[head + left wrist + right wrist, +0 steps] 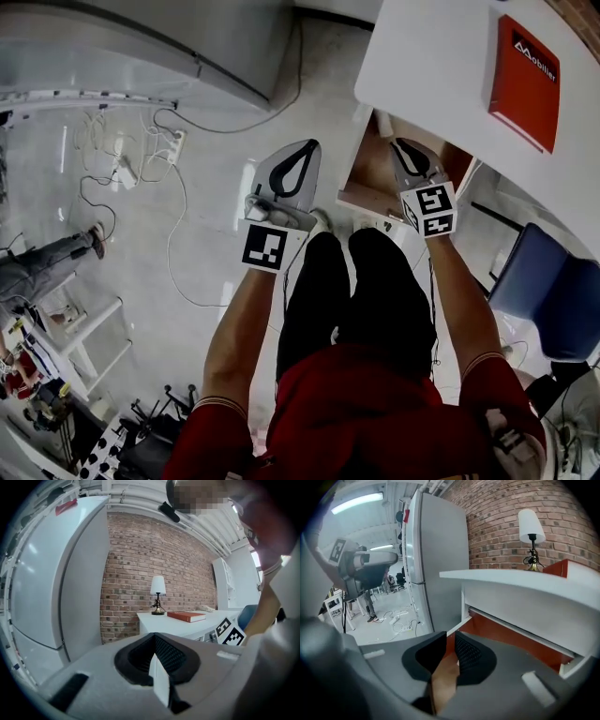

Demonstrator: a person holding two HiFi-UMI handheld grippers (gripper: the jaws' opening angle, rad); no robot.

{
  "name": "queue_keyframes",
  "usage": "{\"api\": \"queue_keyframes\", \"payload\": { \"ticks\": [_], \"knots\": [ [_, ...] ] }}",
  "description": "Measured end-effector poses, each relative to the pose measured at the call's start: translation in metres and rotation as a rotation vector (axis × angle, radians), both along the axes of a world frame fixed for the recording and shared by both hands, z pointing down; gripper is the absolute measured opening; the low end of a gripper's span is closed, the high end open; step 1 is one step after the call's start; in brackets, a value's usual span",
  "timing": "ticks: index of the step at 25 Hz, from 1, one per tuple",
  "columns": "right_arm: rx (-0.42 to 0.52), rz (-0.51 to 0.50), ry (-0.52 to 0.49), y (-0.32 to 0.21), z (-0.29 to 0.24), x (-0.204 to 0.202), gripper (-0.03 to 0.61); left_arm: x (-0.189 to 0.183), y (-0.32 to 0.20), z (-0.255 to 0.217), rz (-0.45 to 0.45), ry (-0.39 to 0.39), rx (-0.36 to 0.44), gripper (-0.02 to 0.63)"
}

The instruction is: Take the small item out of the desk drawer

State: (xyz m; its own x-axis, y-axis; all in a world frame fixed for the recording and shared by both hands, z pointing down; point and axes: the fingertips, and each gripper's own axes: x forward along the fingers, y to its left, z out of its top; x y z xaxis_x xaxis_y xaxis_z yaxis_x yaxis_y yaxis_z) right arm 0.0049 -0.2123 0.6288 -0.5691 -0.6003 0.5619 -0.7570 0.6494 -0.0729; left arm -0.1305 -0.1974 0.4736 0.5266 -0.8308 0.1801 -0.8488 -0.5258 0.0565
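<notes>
The white desk (pixel 431 66) has its drawer (pixel 367 183) pulled out, showing a brown wooden inside. No small item shows in any view. My right gripper (pixel 398 143) points its tips into the drawer's mouth. In the right gripper view its jaws (pixel 450 638) stand open by a narrow gap, with nothing between them and only the brown drawer wood (pixel 506 634) showing through. My left gripper (pixel 308 145) hangs over the floor to the left of the drawer, apart from it. Its jaws (pixel 155 639) are shut on nothing.
A red book (pixel 523 80) lies on the desk top, and a small lamp (pixel 158 595) stands at its far end by the brick wall. A blue chair (pixel 553 291) is at the right. A tall white fridge (pixel 51 573) stands left of the desk. Cables (pixel 141 159) trail on the floor.
</notes>
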Motion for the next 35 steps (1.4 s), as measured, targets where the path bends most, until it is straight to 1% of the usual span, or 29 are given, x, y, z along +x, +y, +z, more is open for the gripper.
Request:
{"api": "queue_keyframes", "payload": {
  "ticks": [8, 12, 18, 23, 30, 31, 32, 35],
  "knots": [
    [-0.058, 0.068, 0.034, -0.027, 0.050, -0.002, 0.115, -0.005, -0.012, 0.022, 0.034, 0.013, -0.020, 0.003],
    [-0.077, 0.082, 0.064, -0.041, 0.073, -0.004, 0.146, -0.011, -0.019, 0.034, 0.045, 0.009, -0.032, 0.003],
    [-0.119, 0.097, 0.115, -0.051, 0.107, -0.005, 0.176, -0.018, -0.033, 0.046, 0.036, 0.007, -0.040, 0.003],
    [-0.165, 0.132, 0.127, -0.055, 0.128, -0.004, 0.178, -0.020, -0.033, 0.049, 0.045, 0.007, -0.052, 0.003],
    [-0.224, 0.182, 0.152, -0.058, 0.153, 0.005, 0.181, -0.024, -0.026, 0.053, 0.059, -0.025, -0.074, 0.003],
    [-0.229, 0.187, 0.159, -0.058, 0.154, 0.006, 0.157, -0.025, -0.026, 0.053, 0.059, -0.029, -0.074, 0.003],
    [-0.234, 0.188, 0.164, -0.058, 0.155, 0.007, 0.149, -0.025, -0.027, 0.052, 0.059, -0.031, -0.073, 0.003],
    [-0.251, 0.170, 0.176, -0.054, 0.153, 0.008, 0.141, -0.026, -0.026, 0.050, 0.055, -0.029, -0.072, 0.003]
  ]
}}
